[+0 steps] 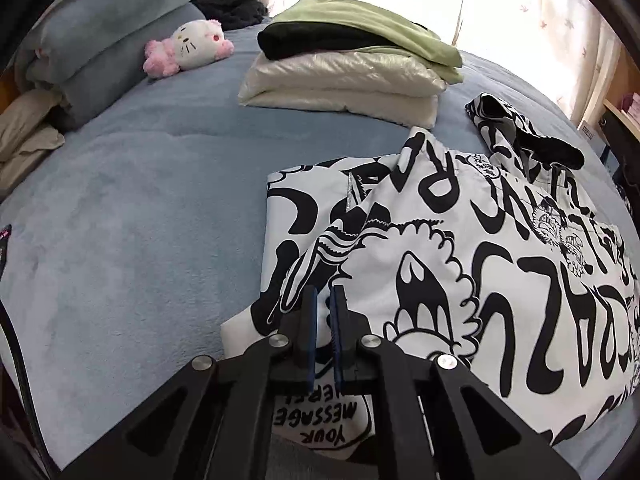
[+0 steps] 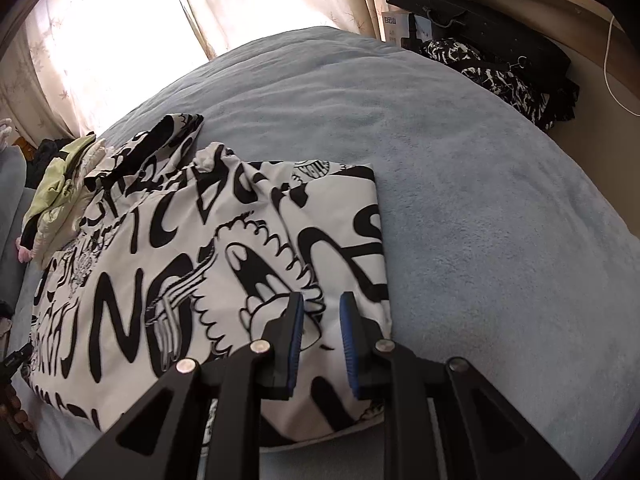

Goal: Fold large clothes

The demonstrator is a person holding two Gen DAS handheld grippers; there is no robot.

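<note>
Lying partly folded on a blue fleece bed cover (image 1: 132,240) is a large white jacket with bold black graffiti print (image 1: 460,248), its sleeves already brought in over the body and its hood at the far right. The left gripper (image 1: 325,304) is over the near left part of the jacket, its jaws narrowed to a thin slit; whether cloth is pinched there cannot be told. The right gripper (image 2: 320,312) hovers over the jacket's near right corner with jaws apart, holding nothing. The step in hand seems to be the lengthwise fold; next, both claws probably need to grip the near hem and carry it toward the hood. Upside-down print near the left gripper reads "YOUR MESSAGE". A stack of folded clothes (image 1: 344,80) and a pink cat plush (image 1: 188,46) sit far off.
</note>
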